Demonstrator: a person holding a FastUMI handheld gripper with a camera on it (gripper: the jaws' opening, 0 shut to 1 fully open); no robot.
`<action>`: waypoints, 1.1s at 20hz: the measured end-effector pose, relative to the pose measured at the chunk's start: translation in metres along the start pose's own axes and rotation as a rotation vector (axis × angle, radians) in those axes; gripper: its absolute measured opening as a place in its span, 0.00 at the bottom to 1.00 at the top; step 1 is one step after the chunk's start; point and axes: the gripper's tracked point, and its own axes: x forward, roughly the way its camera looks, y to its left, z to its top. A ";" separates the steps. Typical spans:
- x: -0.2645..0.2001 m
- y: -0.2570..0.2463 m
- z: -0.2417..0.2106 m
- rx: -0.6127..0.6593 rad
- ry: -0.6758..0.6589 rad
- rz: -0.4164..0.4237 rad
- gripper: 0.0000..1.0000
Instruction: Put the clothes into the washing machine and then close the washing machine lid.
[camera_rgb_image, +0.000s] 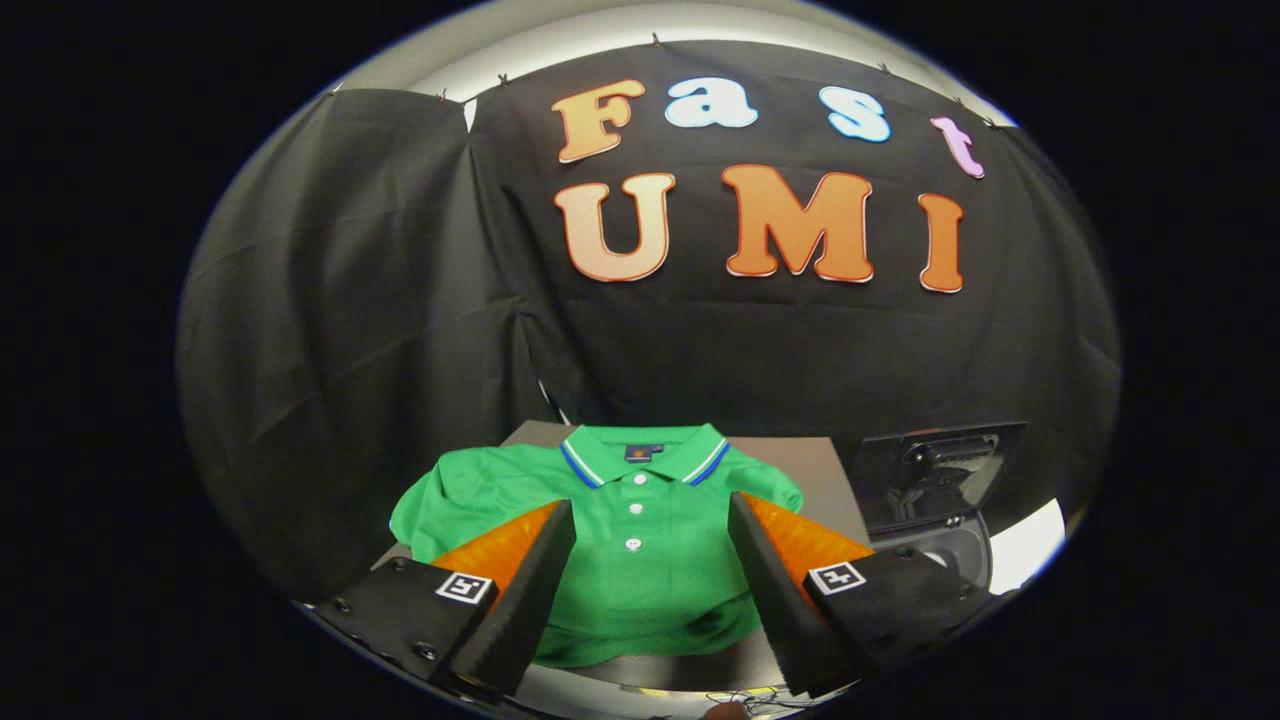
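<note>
Here, gripper spread wide, gripping nothing, above folded green polo shirt filling most of table; bare strip along right edge, beside open-lidded washing machine.

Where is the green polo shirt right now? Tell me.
In the gripper view the green polo shirt lies flat on the grey table, ahead of and between the fingers of the open gripper, with the washing machine to its right.

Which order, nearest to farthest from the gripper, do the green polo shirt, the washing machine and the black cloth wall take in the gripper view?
Gripper, fingers open:
1. Green polo shirt, between and just ahead of the fingers.
2. Washing machine, beyond the right finger.
3. Black cloth wall, behind everything.
</note>
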 end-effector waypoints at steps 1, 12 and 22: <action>0.005 0.001 -0.006 -0.001 0.017 -0.003 0.99; 0.038 -0.015 -0.055 -0.014 0.175 -0.060 0.97; 0.043 -0.014 -0.060 -0.020 0.195 -0.020 0.63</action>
